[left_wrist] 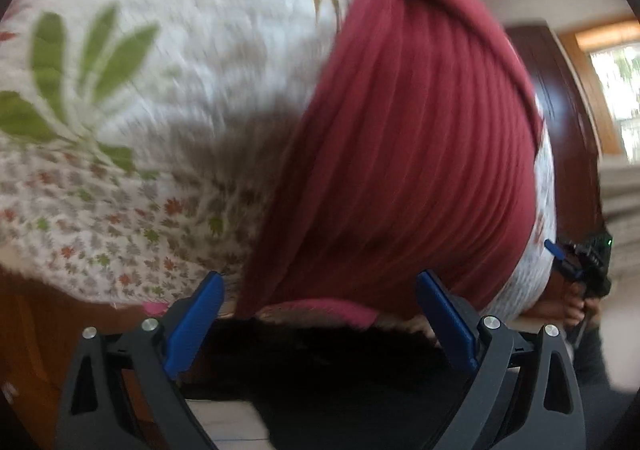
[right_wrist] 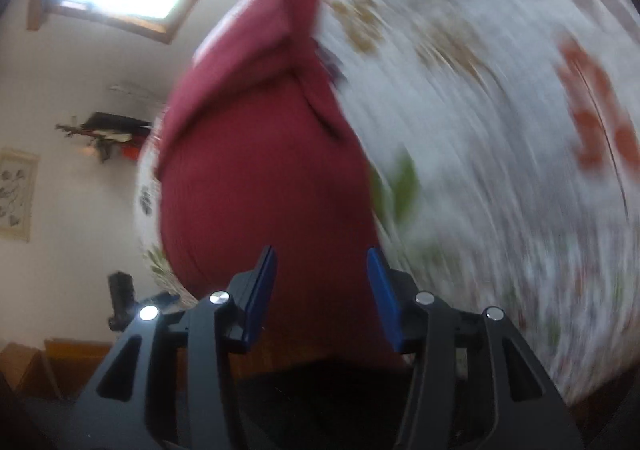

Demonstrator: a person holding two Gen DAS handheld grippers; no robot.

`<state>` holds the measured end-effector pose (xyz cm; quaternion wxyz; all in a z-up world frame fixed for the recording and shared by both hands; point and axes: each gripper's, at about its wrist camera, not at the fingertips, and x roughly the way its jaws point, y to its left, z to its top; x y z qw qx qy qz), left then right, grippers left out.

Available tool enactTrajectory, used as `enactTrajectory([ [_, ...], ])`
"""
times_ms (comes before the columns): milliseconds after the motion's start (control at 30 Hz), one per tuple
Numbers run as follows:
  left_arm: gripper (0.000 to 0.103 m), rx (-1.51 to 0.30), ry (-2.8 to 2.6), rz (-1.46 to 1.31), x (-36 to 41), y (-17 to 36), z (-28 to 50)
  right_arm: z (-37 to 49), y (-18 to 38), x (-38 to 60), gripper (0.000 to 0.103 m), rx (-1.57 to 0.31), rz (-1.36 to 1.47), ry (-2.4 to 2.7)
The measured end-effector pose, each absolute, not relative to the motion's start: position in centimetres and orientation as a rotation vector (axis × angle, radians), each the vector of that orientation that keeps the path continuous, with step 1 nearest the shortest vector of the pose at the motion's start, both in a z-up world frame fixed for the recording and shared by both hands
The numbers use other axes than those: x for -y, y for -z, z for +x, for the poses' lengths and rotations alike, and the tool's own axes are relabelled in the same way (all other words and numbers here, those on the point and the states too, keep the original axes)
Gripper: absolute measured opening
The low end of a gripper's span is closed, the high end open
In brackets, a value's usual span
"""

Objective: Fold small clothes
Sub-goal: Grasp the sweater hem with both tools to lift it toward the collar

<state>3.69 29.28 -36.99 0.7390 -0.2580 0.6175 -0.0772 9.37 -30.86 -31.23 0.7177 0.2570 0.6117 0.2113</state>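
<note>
Ribbed maroon garment (left_wrist: 404, 154) lies folded on the leaf-print bedspread (left_wrist: 120, 210), both tongs (left_wrist: 320, 314) (right_wrist: 322, 290) spread, empty.

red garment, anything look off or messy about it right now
Nothing looks damaged. The red garment lies on the leaf-print bedspread, with its far end folded over in a slanted flap, so that edge looks askew. Both grippers, left and right, are open and not holding it. Motion blur hides finer detail.

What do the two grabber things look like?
Both match. The left gripper and the right gripper have a dark grey plastic frame with triangle-shaped cut-outs, shiny round silver bolts, and two flat bright blue fingers. No cables show.
</note>
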Motion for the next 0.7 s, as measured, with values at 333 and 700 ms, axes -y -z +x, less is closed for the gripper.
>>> enactTrajectory([
  [333,0.077,-1.346,0.354,-0.525,-28.9,42.0,4.5,0.3,36.6,28.8,0.054,-1.417,0.568,-0.394],
  [700,0.074,-1.354,0.353,-0.655,-31.5,43.9,3.2,0.9,40.2,25.5,0.056,-1.461,0.462,-0.414],
])
